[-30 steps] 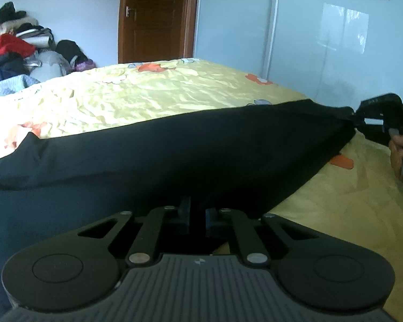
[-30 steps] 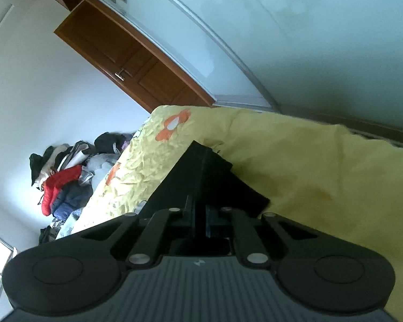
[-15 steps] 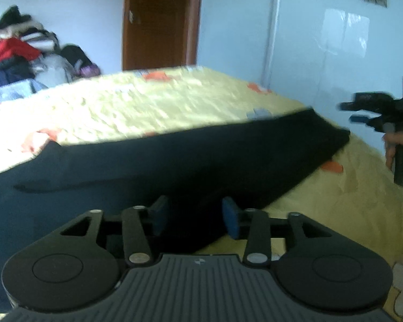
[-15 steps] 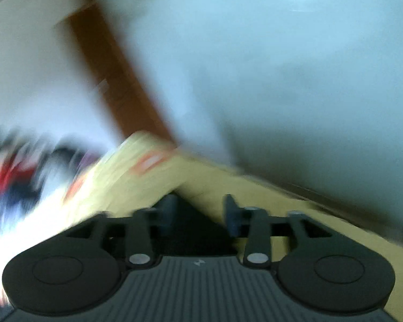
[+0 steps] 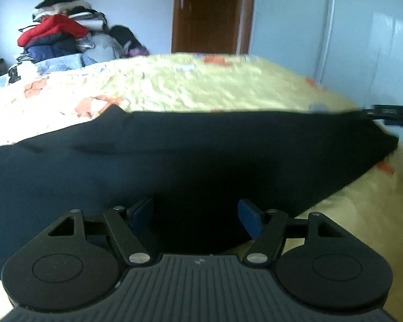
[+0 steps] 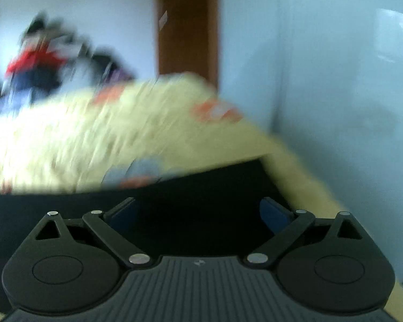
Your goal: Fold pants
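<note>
The black pants [image 5: 190, 155] lie spread across the near part of a bed covered by a yellow bedspread [image 5: 201, 86] with orange flower prints. In the left wrist view the dark cloth runs as a wide band from the left edge of the picture to a narrower end at the right, its far edge fairly straight and flat on the bedspread.

The left claw [image 5: 196, 214] hangs just above the near part of the pants with its jaws spread wide; the blue pads [image 5: 248, 217] stand well apart and nothing is between them. The right claw [image 6: 200, 210] is likewise wide open and holds nothing, with the pants [image 6: 174, 196] lying beneath and ahead of it near the bed's right edge. That view is badly smeared, so fine detail of the cloth there cannot be made out. In the left wrist view the right claw [image 5: 387, 112] shows as a dark shape at the far right, beside the narrow end of the pants; whether it touches them cannot be told.

Behind the bed stand a brown wooden door [image 5: 209, 13], a pale wardrobe [image 5: 335, 26] with glossy panels, and a pile of clothes [image 5: 61, 37] topped by a red garment against the wall.
</note>
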`<state>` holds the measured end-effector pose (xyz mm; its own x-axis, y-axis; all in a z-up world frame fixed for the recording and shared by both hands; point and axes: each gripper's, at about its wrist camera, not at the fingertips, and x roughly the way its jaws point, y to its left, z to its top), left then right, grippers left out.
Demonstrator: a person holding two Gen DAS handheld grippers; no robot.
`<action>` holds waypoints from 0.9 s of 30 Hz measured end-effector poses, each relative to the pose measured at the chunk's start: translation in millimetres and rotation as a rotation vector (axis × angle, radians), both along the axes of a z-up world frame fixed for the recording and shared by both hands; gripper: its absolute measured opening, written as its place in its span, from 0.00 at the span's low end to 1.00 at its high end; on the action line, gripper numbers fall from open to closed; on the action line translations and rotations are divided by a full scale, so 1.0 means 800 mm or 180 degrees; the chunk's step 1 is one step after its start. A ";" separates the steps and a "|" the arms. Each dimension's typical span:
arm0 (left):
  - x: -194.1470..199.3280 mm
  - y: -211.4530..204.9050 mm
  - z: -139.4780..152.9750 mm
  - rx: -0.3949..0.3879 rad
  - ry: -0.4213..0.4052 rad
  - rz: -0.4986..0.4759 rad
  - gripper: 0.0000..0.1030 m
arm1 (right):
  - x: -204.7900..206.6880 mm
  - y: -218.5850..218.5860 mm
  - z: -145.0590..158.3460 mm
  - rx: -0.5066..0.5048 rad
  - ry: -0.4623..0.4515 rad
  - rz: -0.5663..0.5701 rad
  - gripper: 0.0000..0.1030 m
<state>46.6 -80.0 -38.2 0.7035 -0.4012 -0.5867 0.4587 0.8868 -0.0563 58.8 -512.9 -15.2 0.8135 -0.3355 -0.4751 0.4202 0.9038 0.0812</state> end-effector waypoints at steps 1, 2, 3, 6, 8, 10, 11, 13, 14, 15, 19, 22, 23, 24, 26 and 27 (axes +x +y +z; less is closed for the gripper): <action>-0.003 0.003 0.002 -0.0059 -0.0048 0.0010 0.70 | -0.024 -0.019 0.007 0.0171 -0.0228 -0.0129 1.00; -0.006 0.005 0.002 -0.0080 -0.0113 0.0032 0.71 | -0.047 -0.044 0.011 0.0501 -0.0460 -0.0239 1.00; -0.009 0.004 0.002 -0.0065 -0.0205 0.0072 0.74 | -0.064 -0.067 0.009 0.0891 -0.0629 -0.0281 1.00; -0.011 -0.002 -0.004 0.0033 -0.0345 0.0138 0.81 | -0.097 -0.116 -0.009 0.1935 -0.0628 -0.0349 1.00; -0.007 -0.009 -0.009 0.0098 -0.0259 0.0085 0.81 | -0.113 -0.109 -0.015 0.1940 -0.0565 -0.0289 1.00; -0.009 -0.012 -0.009 0.0144 -0.0245 0.0054 0.83 | -0.120 -0.100 -0.022 0.2040 -0.0571 -0.0211 1.00; -0.009 -0.012 -0.009 0.0161 -0.0248 0.0064 0.87 | -0.119 -0.098 -0.027 0.2159 -0.0586 -0.0193 1.00; -0.008 -0.011 -0.011 0.0174 -0.0216 0.0087 0.93 | -0.111 -0.090 -0.036 0.2340 -0.0558 -0.0222 1.00; -0.006 -0.009 -0.013 0.0161 -0.0199 0.0101 0.93 | -0.109 -0.088 -0.039 0.2386 -0.0557 -0.0239 0.99; -0.006 -0.008 -0.013 0.0141 -0.0185 0.0109 0.94 | -0.106 -0.088 -0.042 0.2407 -0.0574 -0.0259 1.00; -0.005 -0.006 -0.015 0.0128 -0.0152 0.0127 0.95 | -0.091 -0.094 -0.049 0.2333 -0.0760 -0.0340 1.00; -0.006 -0.008 -0.015 0.0160 -0.0157 0.0134 0.96 | -0.085 -0.097 -0.054 0.2164 -0.0948 -0.0435 0.92; -0.005 -0.009 -0.015 0.0164 -0.0155 0.0136 0.96 | -0.080 -0.098 -0.056 0.2119 -0.0934 -0.0458 0.82; -0.004 -0.008 -0.016 0.0164 -0.0151 0.0137 0.96 | -0.076 -0.099 -0.058 0.2083 -0.0934 -0.0476 0.76; -0.002 -0.009 -0.016 0.0158 -0.0136 0.0136 0.96 | -0.072 -0.103 -0.064 0.2141 -0.0946 -0.0517 0.43; -0.002 -0.008 -0.016 0.0150 -0.0134 0.0136 0.96 | -0.071 -0.107 -0.067 0.2200 -0.0926 -0.0561 0.31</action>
